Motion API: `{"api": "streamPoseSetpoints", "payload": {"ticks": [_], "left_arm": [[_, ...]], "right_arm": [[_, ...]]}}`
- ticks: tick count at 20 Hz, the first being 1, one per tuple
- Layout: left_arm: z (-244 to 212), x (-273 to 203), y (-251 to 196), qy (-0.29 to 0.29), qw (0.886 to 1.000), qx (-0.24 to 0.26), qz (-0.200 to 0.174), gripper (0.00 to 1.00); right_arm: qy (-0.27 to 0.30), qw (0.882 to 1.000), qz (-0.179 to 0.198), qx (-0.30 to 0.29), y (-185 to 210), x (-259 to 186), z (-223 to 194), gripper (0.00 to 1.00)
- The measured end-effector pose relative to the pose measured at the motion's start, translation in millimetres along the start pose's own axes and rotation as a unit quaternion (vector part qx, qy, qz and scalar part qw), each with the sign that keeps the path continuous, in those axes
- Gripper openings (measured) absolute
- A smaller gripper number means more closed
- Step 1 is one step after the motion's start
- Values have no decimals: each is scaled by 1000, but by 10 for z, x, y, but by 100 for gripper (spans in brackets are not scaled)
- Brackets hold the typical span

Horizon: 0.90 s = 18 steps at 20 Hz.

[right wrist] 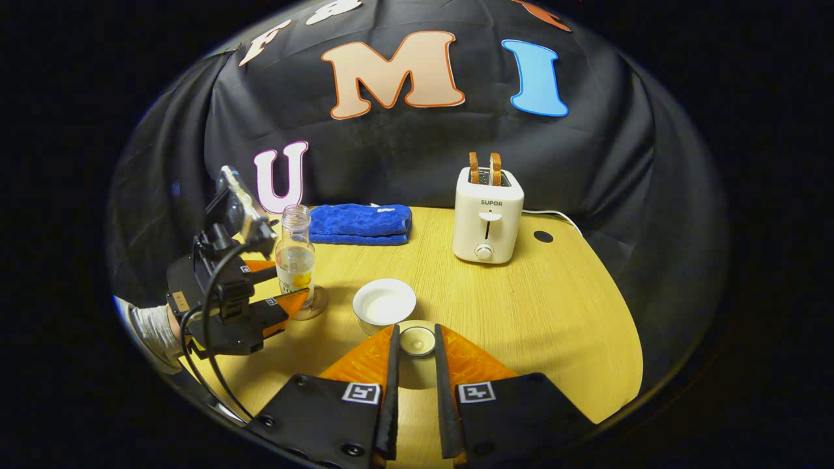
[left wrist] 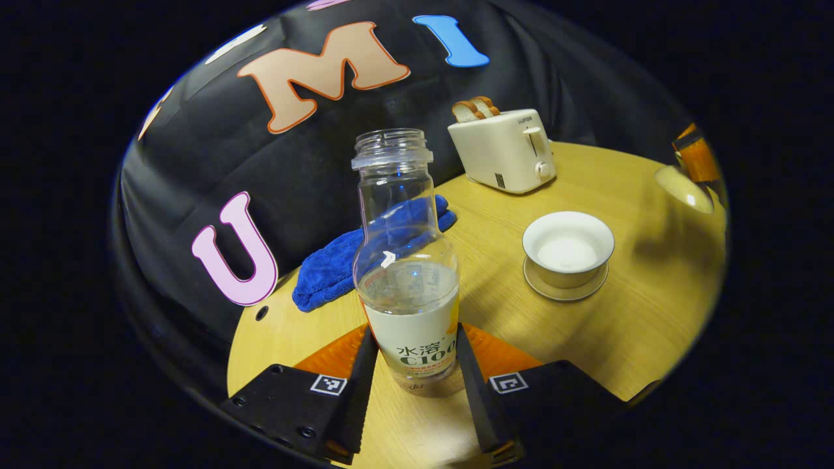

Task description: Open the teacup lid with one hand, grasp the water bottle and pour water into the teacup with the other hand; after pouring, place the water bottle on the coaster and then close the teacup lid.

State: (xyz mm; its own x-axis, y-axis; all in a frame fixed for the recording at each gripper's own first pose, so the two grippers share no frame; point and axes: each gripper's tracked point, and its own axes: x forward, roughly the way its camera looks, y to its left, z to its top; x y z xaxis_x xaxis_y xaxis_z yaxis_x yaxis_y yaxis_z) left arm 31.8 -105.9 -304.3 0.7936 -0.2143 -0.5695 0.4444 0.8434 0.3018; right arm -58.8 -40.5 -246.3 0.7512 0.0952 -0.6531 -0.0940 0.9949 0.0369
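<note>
A clear water bottle (left wrist: 405, 280) without a cap, about half full, stands upright on a glassy coaster (right wrist: 314, 311). My left gripper (left wrist: 415, 355) is shut on its labelled lower part, one finger on each side. In the right gripper view, that gripper (right wrist: 277, 286) and the bottle (right wrist: 294, 259) are at the left. The white teacup (left wrist: 568, 247) sits open on its saucer (left wrist: 565, 288), to the right of the bottle. My right gripper (right wrist: 415, 340) is shut on the small white teacup lid (right wrist: 417, 340), held in the air just in front of the cup (right wrist: 384, 301).
A folded blue cloth (right wrist: 359, 223) lies at the back of the round wooden table (right wrist: 554, 312). To its right stands a cream toaster (right wrist: 487, 218) with two slices of bread. A person's sleeve (right wrist: 150, 329) shows behind the left gripper. The table's front right is bare wood.
</note>
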Motion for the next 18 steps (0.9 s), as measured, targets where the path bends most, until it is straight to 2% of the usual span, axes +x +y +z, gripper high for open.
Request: {"api": "streamPoseSetpoints", "payload": {"ticks": [1,2,4,5,9,11,12,15,18], "left_arm": [[-3,-1,-3,-2,1000,-7,-1,64],[-13,13,2,-6,1000,-11,-2,64],[-40,16,7,-5,1000,-22,2,64],[-50,27,3,-7,1000,-27,2,65],[-95,1,13,-5,1000,-31,3,66],[-101,-8,27,-5,999,-35,6,66],[-117,-20,33,-3,999,-39,7,66],[-154,-48,40,-5,998,-55,8,66],[-163,-35,51,-5,998,-65,4,68]], "right_arm": [[2,1000,0,1,1,4,-7,29],[3,1000,-1,1,7,6,-7,27],[4,1000,-3,1,20,12,-10,29],[4,1000,-4,0,20,-7,-8,27],[0,1000,-4,3,49,2,31,29],[-2,1000,-3,5,56,2,56,27],[-3,1000,-2,5,60,0,65,29],[-3,1000,5,11,124,57,90,27],[-4,1000,15,18,190,130,136,29]]}}
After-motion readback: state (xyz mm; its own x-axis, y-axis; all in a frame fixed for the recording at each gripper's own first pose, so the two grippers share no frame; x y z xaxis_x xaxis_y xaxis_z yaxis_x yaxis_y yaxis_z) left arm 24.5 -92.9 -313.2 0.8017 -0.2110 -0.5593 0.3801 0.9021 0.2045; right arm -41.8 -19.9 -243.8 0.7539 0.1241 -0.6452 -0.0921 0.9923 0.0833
